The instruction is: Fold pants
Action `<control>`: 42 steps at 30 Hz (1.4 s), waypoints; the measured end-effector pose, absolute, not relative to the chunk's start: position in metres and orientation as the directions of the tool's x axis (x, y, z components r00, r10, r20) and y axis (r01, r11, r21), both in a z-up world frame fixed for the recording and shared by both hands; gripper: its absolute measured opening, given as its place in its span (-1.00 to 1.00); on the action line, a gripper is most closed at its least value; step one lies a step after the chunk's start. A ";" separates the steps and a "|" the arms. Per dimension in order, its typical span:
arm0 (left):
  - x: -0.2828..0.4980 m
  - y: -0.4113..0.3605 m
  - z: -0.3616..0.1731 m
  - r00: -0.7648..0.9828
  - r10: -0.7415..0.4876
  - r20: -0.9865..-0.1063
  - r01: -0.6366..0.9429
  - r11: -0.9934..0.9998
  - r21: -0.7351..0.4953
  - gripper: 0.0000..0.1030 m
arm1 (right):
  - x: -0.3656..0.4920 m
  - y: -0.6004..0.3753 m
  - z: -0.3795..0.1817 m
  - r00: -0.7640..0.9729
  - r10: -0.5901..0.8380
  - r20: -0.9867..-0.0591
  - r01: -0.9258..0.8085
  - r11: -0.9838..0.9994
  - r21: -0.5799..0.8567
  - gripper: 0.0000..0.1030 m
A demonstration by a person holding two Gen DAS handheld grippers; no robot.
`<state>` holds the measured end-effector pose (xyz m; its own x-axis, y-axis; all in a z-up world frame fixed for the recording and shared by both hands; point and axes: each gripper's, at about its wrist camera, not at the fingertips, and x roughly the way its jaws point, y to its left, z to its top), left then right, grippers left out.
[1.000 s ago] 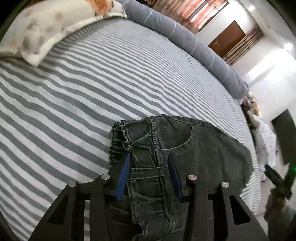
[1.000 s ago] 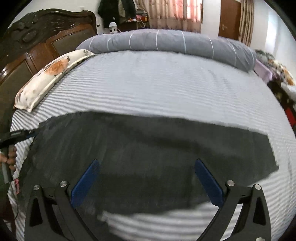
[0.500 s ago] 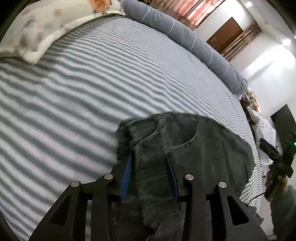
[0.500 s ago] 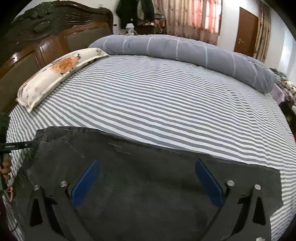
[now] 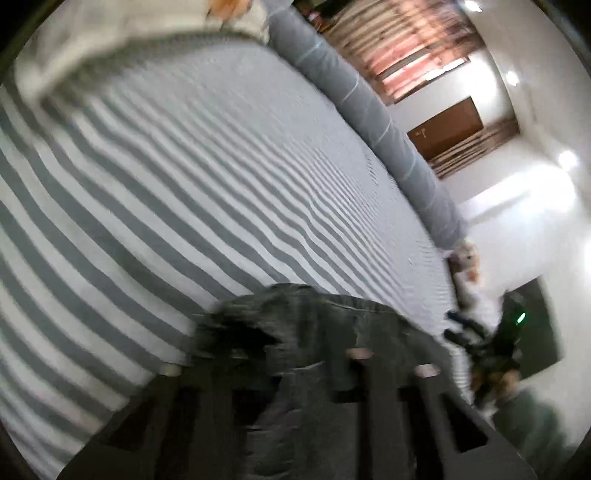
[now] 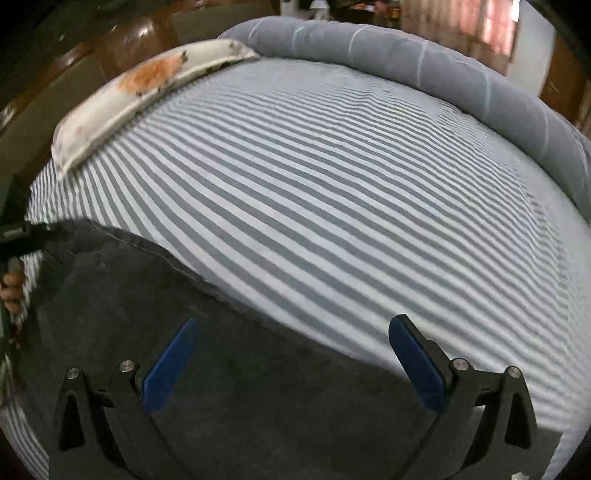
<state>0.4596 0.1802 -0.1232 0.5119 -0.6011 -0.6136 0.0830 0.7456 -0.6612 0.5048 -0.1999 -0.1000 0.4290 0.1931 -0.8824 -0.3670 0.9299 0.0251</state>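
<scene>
In the left wrist view, heavily blurred, a bed covered with a grey and white striped sheet (image 5: 177, 206) fills most of the frame. A long grey bolster (image 5: 369, 114) runs along its far edge from the upper middle down toward the right. A pale pillow (image 5: 122, 33) with an orange print sits in the upper left corner. The dark grey pants (image 5: 314, 325) lie bunched at the lower middle of the frame, their waistband end rising over the left gripper (image 5: 295, 369). Cloth covers the space between the black finger frames, and the blur hides the finger pads, so I cannot tell whether this gripper is clamped on the fabric. At the lower right edge, small and smeared, the other gripper shows with a green light. A brown door (image 5: 447, 129) and pink curtains (image 5: 406, 48) stand in the upper right.

In the right wrist view, sharper, the same striped sheet (image 6: 332, 184) curves across the middle. The pants (image 6: 258, 387) spread flat over the lower left and lower middle of the frame. The right gripper (image 6: 293, 354) hovers with its two blue pads (image 6: 171, 362) wide apart, holding nothing; the left pad is over the fabric and the right pad over the sheet at the pants' edge. At the far left edge, the left gripper (image 6: 22, 236) meets the waistband corner. The pillow (image 6: 140, 96) lies in the upper left beside a dark wooden headboard (image 6: 92, 48), and the bolster (image 6: 424, 70) crosses the top.
</scene>
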 end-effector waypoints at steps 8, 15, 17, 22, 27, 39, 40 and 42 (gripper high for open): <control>0.414 0.188 -0.078 0.625 -0.616 -0.480 0.213 0.725 -0.655 -0.87 | 0.518 -0.190 -0.107 0.289 0.299 -0.909 -0.547 0.831 0.099 0.66; 0.393 0.196 -0.059 0.662 -0.623 -0.417 0.246 0.706 -0.664 -0.87 | 0.522 -0.182 -0.120 0.121 0.310 -0.943 -0.664 0.732 0.155 0.37; 0.390 0.196 -0.056 0.667 -0.618 -0.417 0.246 0.710 -0.660 -0.87 | 0.526 -0.189 -0.128 0.069 0.306 -0.949 -0.663 0.725 0.186 0.21; 0.386 0.192 -0.054 0.669 -0.612 -0.422 0.244 0.717 -0.653 -0.87 | 0.536 -0.217 -0.139 -0.008 0.321 -0.947 -0.621 0.741 0.256 -0.48; 0.395 0.190 -0.062 0.671 -0.567 -0.478 0.206 0.762 -0.614 -0.87 | 0.514 -0.214 -0.114 0.106 0.274 -0.956 -0.653 0.744 0.141 -0.87; 0.355 0.190 -0.023 0.621 -0.528 -0.580 0.321 0.845 -0.427 -0.87 | 0.345 -0.198 0.011 0.460 0.099 -0.882 -0.533 0.826 -0.186 -0.88; 0.349 0.188 -0.019 0.613 -0.525 -0.590 0.337 0.849 -0.406 -0.86 | 0.324 -0.196 0.018 0.482 0.092 -0.871 -0.517 0.833 -0.198 -0.90; 0.331 0.185 -0.007 0.602 -0.513 -0.612 0.374 0.858 -0.352 -0.86 | 0.294 -0.190 0.024 0.495 0.098 -0.863 -0.490 0.852 -0.185 -0.90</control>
<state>0.3305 0.1851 -0.0074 0.6015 -0.5130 -0.6123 0.3739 0.8582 -0.3517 0.2936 -0.1898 0.0244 0.4955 0.0982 -0.8630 -0.4903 0.8518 -0.1846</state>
